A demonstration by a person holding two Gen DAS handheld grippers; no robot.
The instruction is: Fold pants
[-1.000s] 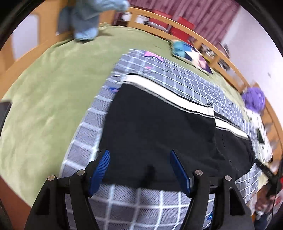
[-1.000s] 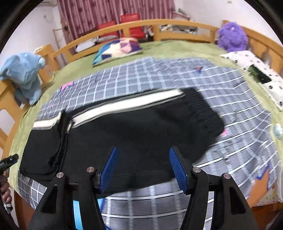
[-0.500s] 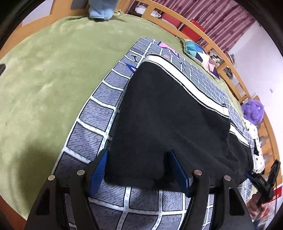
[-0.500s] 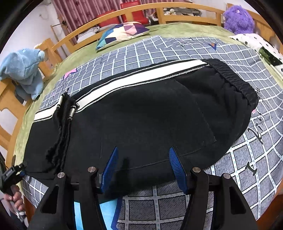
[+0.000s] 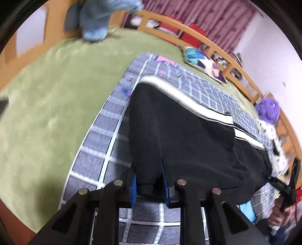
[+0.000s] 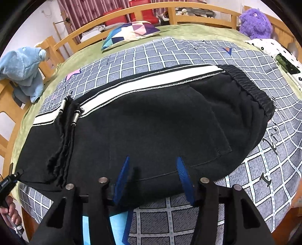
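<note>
Black pants with a white side stripe lie folded lengthwise on a grey checked blanket. The waistband is at the right, the leg ends at the left. My left gripper is shut on the near hem of the pants and lifts that edge slightly. My right gripper is open, its blue fingers astride the pants' near edge at the seat. The other hand-held gripper shows at the far edge of each view.
The blanket lies on a green bed cover inside a wooden bed rail. A patterned cushion, a blue plush, a purple plush and a white pillow lie around the bed.
My left gripper has closed on the pants hem and lifted it; the view is blurred from motion. My right gripper has narrowed a little and moved lower over the pants edge.
</note>
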